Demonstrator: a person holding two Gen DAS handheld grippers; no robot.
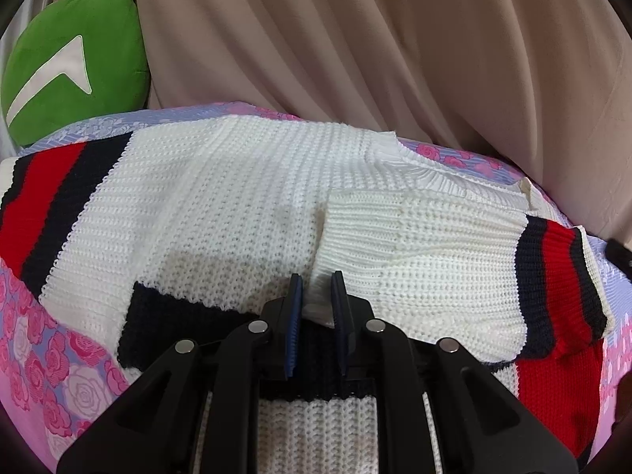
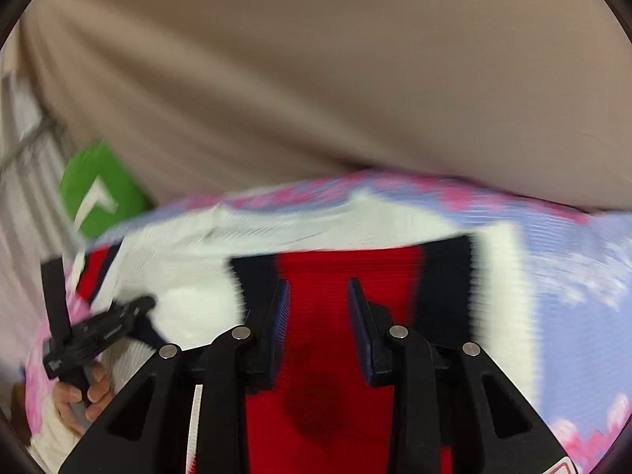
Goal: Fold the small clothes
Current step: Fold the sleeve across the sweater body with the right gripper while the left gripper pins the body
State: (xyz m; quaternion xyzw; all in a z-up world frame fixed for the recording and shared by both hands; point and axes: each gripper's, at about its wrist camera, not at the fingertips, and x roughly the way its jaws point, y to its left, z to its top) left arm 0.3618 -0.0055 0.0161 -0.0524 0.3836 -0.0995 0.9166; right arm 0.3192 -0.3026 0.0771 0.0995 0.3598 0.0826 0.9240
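Left gripper [image 1: 318, 296] was clamped on the sweater [image 1: 221, 205] edge to fold it, right gripper [image 2: 318, 312] hung open above.

Beige curtain [image 1: 355, 39] behind floral bedspread [image 1: 59, 375]

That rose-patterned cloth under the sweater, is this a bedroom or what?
Probably a bedroom or a similar room at home. The knit sweater lies on a floral bedsheet, a green plush cushion sits at its far edge, and beige curtains hang behind.
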